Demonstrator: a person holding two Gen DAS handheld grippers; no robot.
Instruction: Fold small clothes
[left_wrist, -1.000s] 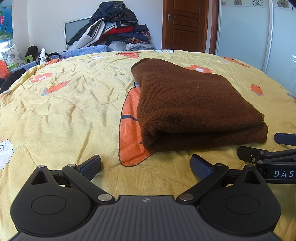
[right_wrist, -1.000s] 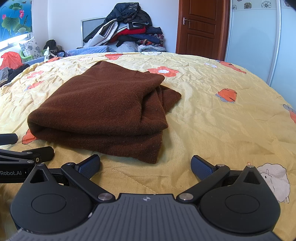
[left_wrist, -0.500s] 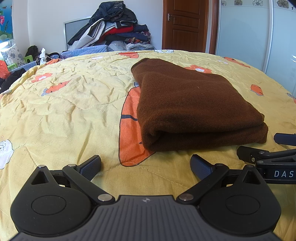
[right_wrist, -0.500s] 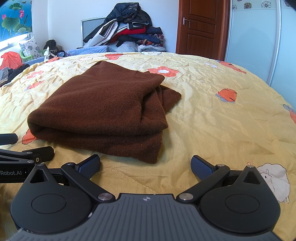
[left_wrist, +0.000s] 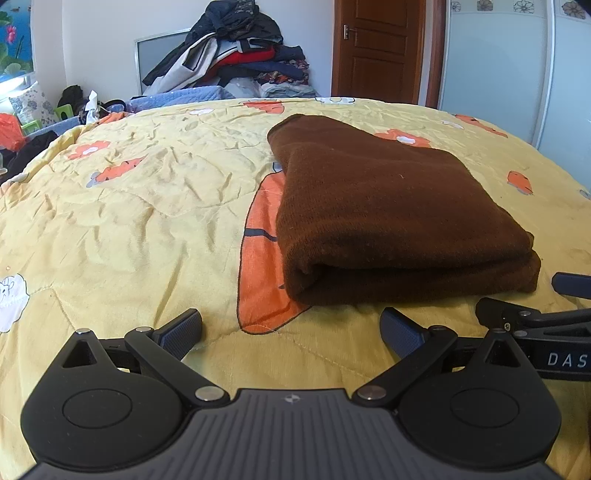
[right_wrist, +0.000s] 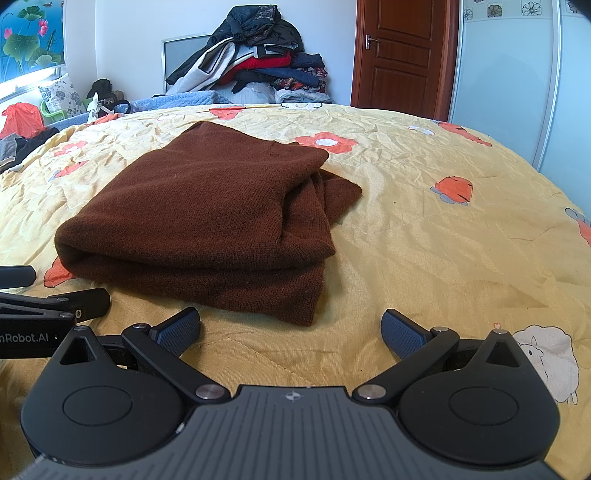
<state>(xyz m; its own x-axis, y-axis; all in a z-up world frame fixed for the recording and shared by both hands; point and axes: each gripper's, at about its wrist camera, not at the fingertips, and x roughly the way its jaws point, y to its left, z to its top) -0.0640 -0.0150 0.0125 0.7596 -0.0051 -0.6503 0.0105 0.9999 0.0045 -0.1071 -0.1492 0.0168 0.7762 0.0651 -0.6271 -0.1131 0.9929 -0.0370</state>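
— Left wrist view?
— My left gripper (left_wrist: 291, 330) is spread, empty; the folded brown sweater (left_wrist: 391, 218) lies on the yellow bedspread (left_wrist: 122, 229) just ahead.
— Right wrist view?
— My right gripper (right_wrist: 291, 330) gapes too, nothing between; the sweater sits ahead-left.

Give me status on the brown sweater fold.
Done: brown sweater lies folded in layers on the yellow quilt. In hand: nothing; left gripper and right gripper are open, short of it. Left: perhaps tucking the layers poking out on its right side.
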